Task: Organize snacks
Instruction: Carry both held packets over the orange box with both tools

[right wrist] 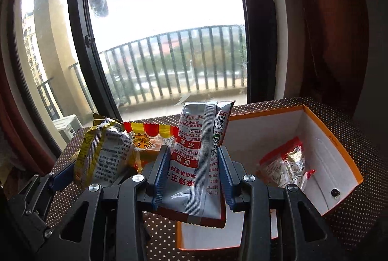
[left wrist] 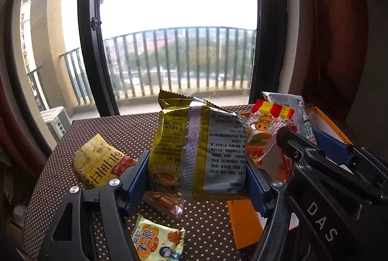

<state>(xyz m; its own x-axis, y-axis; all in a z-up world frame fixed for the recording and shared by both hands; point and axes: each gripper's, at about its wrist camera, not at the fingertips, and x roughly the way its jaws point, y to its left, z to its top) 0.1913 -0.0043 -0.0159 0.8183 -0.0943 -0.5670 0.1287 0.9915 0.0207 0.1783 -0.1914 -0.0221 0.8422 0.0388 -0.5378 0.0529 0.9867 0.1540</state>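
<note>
Both packets ride above the orange-rimmed white cardboard box (right wrist: 322,139); left gripper (left wrist: 197,176) clamps the puffy yellow-and-silver foil bag (left wrist: 198,152) wide, right gripper (right wrist: 194,173) pinches the slim red-and-silver sachet (right wrist: 196,164) narrowly; slick foil might slip, or they bump over the box.

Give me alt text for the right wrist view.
The right gripper holds a silver and red packet upright above an open orange box with one snack bag inside. At left, the left gripper holds a yellow packet before a window.

Orange box (right wrist: 334,147) mostly free inside.
</note>
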